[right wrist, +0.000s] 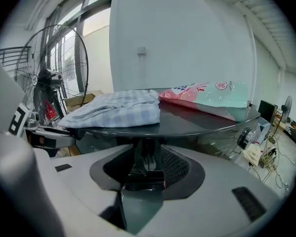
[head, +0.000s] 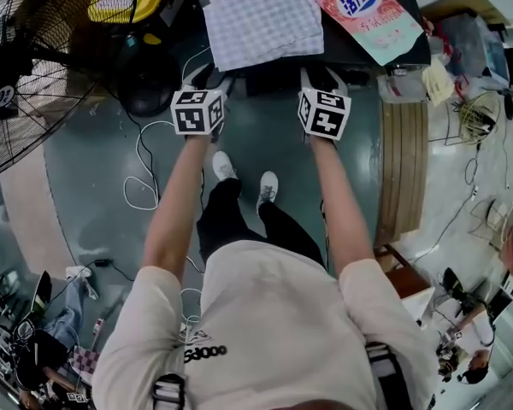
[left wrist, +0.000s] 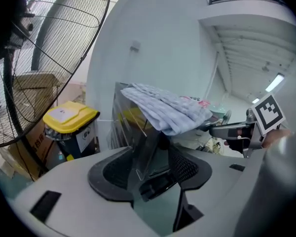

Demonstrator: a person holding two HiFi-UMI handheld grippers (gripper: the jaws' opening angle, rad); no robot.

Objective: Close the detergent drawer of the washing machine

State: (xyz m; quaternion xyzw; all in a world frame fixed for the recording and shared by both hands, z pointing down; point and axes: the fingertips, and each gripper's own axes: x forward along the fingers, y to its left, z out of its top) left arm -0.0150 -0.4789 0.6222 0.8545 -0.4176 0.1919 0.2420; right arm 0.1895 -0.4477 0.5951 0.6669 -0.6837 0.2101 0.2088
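Head view shows us standing at the washing machine (head: 269,79), both arms stretched out level. The left tongs (head: 209,77) and the right tongs (head: 323,77) are side by side at its front edge, well apart from each other. The machine's dark top serves as a worktop (head: 342,45). A checked cloth (head: 263,22) lies folded on its left part and a pink detergent pouch (head: 368,11) lies flat on its right, the two just beside each other.

In the left gripper view we see the jaws drawn together, with nothing between them. They point at the machine's left front corner, under the overhanging cloth. In the right gripper view the jaws also sit together and empty, aimed just below the worktop's rim.

The detergent drawer belongs to the machine's front, which we see only as a dark band under the rim, between the two tongs. We cannot tell there whether it stands out or sits flush.

To our left stand a large wire-caged fan (head: 34,67) and a yellow-lidded bin (left wrist: 69,115). White cables (head: 141,169) trail over the green floor (head: 94,143).
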